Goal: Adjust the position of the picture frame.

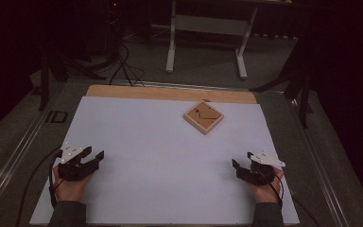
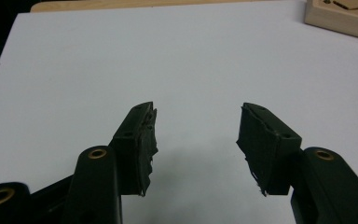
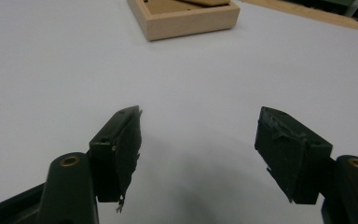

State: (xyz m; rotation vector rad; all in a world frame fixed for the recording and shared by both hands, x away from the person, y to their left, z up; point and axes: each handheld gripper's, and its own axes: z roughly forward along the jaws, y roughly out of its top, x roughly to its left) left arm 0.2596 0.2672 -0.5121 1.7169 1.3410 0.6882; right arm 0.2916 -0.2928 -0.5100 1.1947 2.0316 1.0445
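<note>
Resting: two tongs, one tray.

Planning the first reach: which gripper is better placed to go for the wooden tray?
Right, probably. The wooden tray sits right of the sheet's middle, nearer the right gripper than the left gripper. Both are open and empty, so distance decides.

Surface: wooden table, bare only as a strip along the far edge | Cover: white sheet over nearly all of the top | On sheet: square wooden tray, far side, right of centre, turned corner-on, flat wooden pieces inside | Tray well apart from near edge.
</note>
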